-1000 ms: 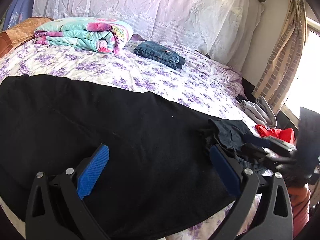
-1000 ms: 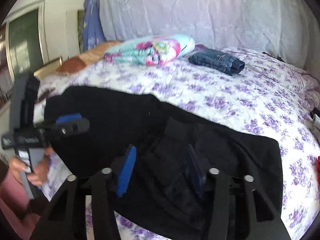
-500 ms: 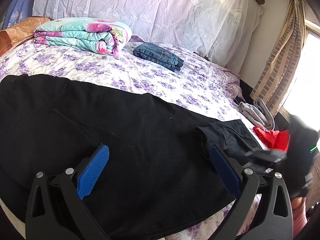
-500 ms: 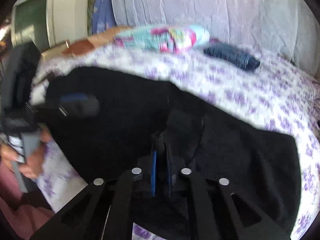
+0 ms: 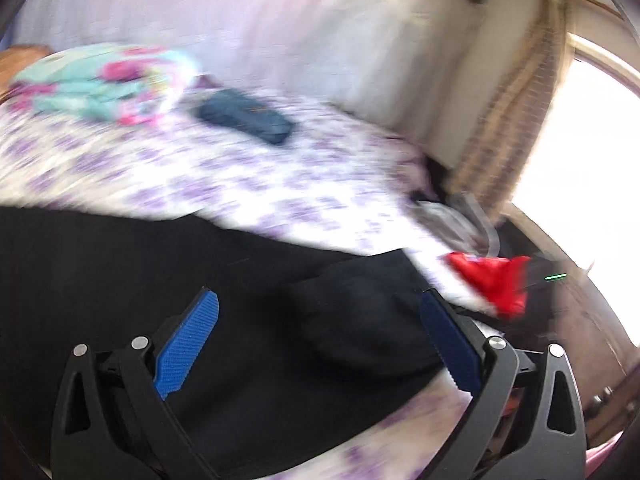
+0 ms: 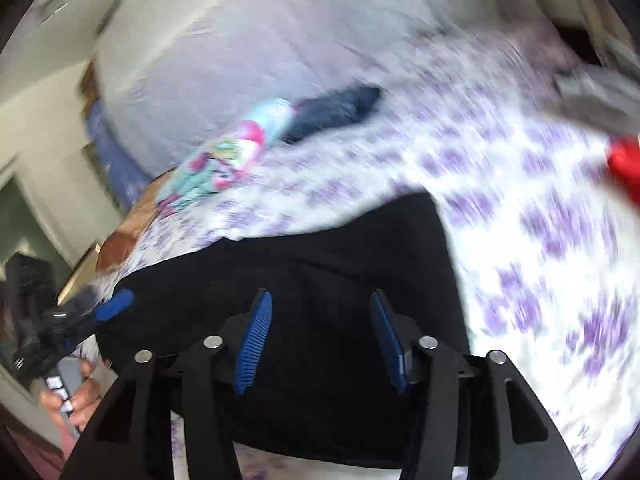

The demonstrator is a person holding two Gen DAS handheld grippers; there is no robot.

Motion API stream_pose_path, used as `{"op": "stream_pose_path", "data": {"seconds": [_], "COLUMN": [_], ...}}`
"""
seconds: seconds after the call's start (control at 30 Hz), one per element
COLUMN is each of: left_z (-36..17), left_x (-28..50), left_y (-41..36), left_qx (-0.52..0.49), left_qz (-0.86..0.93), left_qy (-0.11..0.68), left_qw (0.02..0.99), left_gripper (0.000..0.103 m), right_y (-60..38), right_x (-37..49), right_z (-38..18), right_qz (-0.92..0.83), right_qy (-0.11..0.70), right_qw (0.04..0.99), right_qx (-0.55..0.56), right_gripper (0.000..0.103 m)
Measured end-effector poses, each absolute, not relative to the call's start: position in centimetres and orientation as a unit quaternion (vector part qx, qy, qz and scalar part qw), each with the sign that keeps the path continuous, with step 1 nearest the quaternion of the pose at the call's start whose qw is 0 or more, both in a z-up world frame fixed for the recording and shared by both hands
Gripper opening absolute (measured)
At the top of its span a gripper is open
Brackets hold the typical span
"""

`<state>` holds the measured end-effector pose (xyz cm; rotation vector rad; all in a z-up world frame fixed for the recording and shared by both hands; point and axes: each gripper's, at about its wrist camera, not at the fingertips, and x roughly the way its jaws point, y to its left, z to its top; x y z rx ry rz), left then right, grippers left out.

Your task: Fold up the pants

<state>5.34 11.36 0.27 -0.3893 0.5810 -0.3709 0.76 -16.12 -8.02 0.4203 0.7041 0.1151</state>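
With my right gripper (image 6: pixel 320 344) just reopened, nothing pinched, and my left gripper (image 5: pixel 320 348) wide, I smooth the black pants (image 5: pixel 120 280) flat before regripping.

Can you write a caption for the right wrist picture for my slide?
Right gripper, jaws just reopened and empty, above black pants on a purple-flowered bed.

Left tool (image 5: pixel 320 344): black plastic linkage arms with triangular cutouts, silver rivets at the pivots, blue ribbed pads (image 5: pixel 188 348) on the inner faces. Right tool (image 6: pixel 320 344): same build, black arms, four silver rivets, blue ribbed pads (image 6: pixel 254 344) seen edge-on. Left of the right tool: hand (image 6: pixel 76 400) around a grey handle with a white printed label; blue pad tip above it. Pink clothing at the lower edge, blurred.
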Motion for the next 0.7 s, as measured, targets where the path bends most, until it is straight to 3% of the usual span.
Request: {"op": "stream_pose_path", "data": {"seconds": [0.13,0.23,0.27,0.47,0.53,0.57,0.6,0.67,0.7], "left_z": [-0.5,-4.4,-5.5,-5.9,-5.8,-5.8,-5.8,-5.9,-5.9], "left_x": [9.5,12.2,12.5,12.0,11.6,11.5,11.5,11.3,11.2], "left_y": [5.0,2.8,2.9,3.0,2.8,2.6,2.5,2.7,2.9], "left_qx": [-0.173,-0.16,-0.162,-0.153,-0.136,-0.13,-0.127,-0.126,-0.128], "left_qz": [-0.261,-0.245,-0.235,-0.239,-0.234,-0.233,-0.232,-0.231,-0.232], "left_qy": [0.335,0.41,0.42,0.397,0.393,0.392,0.392,0.39,0.39], "left_qw": [0.889,0.864,0.861,0.873,0.879,0.88,0.881,0.882,0.882], "left_gripper": [0.097,0.08,0.079,0.078,0.078,0.078,0.078,0.078,0.078], "right_y": [-17.2,-17.6,-17.9,-19.8,-20.9,-21.8,-22.9,-24.7,-24.6], "right_x": [0.7,0.5,0.5,5.6,9.1,10.3,10.9,10.1,9.2], "right_z": [-9.6,-8.6,-7.9,-4.9,-6.6,-7.9,-8.6,-8.8,-8.2], "right_qz": [0.061,0.065,0.065,0.093,0.082,0.053,0.038,0.037,0.015], "right_qy": [0.347,0.348,0.344,0.326,0.374,0.4,0.408,0.395,0.382], "right_qw": [0.906,0.907,0.91,0.917,0.9,0.892,0.886,0.877,0.886], "right_qx": [0.234,0.228,0.222,0.208,0.207,0.202,0.215,0.27,0.261], "right_gripper": [0.038,0.038,0.038,0.038,0.032,0.012,0.0,0.0,0.007]}}
